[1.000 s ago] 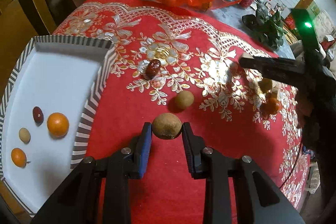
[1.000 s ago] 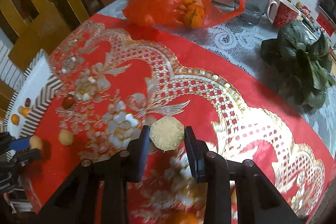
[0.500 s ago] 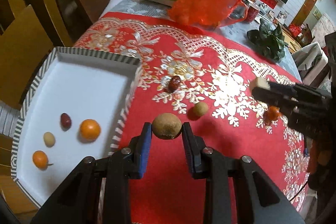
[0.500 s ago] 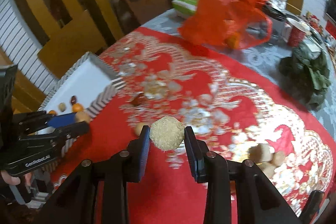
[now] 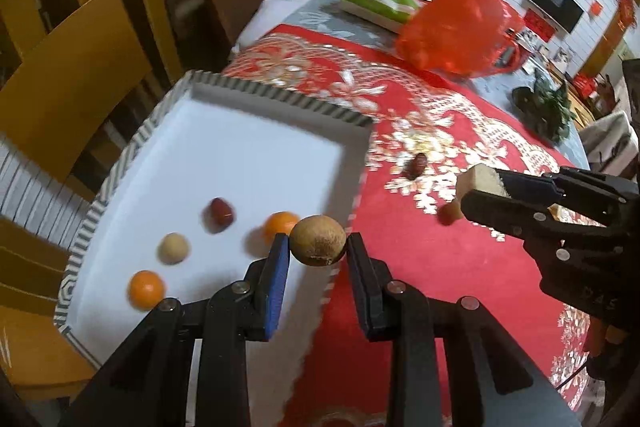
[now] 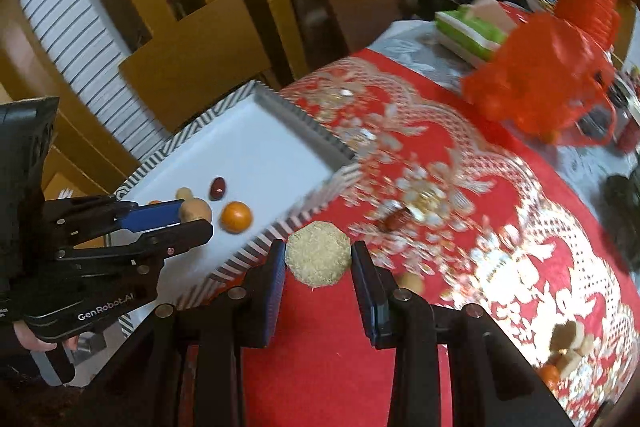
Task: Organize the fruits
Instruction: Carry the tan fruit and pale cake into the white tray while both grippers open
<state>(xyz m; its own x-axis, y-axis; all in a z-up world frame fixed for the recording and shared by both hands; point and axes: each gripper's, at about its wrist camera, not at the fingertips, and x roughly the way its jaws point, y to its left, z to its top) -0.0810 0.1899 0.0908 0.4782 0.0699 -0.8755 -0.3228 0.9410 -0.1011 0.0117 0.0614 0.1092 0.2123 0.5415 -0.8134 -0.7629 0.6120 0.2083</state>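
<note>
Left gripper point(image 5: 318, 247) is clamping a brown fruit point(image 5: 317, 240), holding it over the near right rim of the tray point(image 5: 224, 163). Tray is carrying two oranges point(image 5: 146, 289), a red date point(image 5: 219, 214) and a pale ball point(image 5: 173, 247). Right gripper point(image 6: 318, 265) is pinching a pale rough disc point(image 6: 318, 253) above the red cloth point(image 6: 460, 211), just beside the tray rim. A date point(image 5: 417, 164) is lying on the cloth.
</note>
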